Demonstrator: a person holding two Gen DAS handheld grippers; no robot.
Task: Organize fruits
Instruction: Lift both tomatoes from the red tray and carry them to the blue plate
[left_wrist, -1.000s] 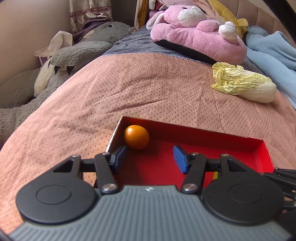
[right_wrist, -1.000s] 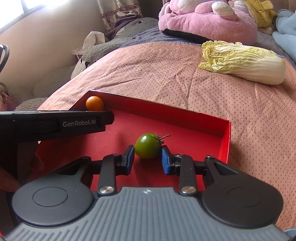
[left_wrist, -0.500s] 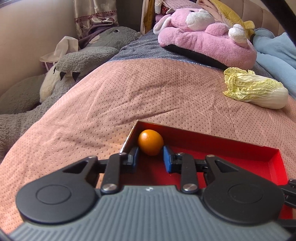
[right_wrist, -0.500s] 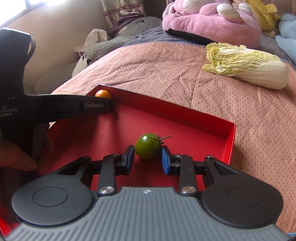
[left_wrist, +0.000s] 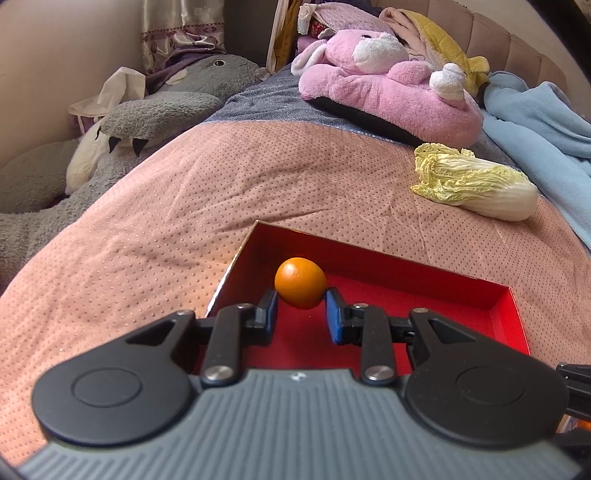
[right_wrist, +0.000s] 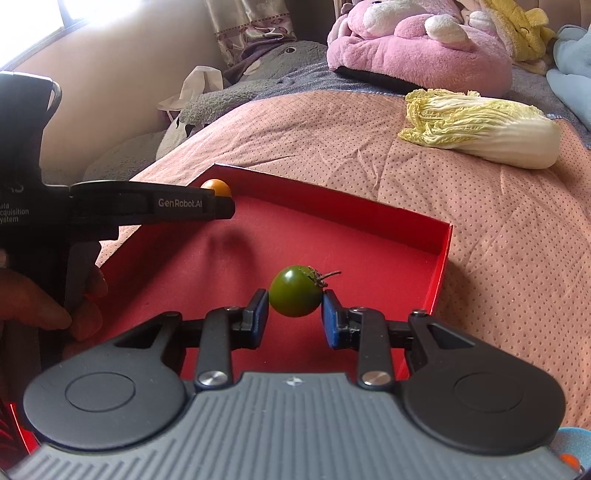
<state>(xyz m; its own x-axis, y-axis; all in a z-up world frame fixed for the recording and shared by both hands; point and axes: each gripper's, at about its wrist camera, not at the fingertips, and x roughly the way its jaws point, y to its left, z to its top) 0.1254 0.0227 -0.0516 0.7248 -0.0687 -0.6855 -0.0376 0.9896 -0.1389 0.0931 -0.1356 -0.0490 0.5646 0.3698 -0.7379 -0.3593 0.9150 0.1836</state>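
A bed (left_wrist: 229, 206) under a dotted pink cover; beige wall (left_wrist: 55, 55) and patterned curtain (left_wrist: 181, 33) beyond (daylight glares from a window (right_wrist: 74, 11) top-left) — padded headboard (left_wrist: 517, 55) behind.

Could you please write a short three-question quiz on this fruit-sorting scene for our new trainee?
1. True or false: the left tongs grip the orange fruit.
2. Multiple choice: what do the right tongs hold? A) a lemon B) the green tomato C) nothing
3. Fill in: the cabbage lies on the bedcover, ____ the red tray.

Key:
1. True; both pads press its sides.
2. B; its stem points to the right in the right wrist view.
3. Outside; it lies beyond the tray's far wall, near the pink plush toy.
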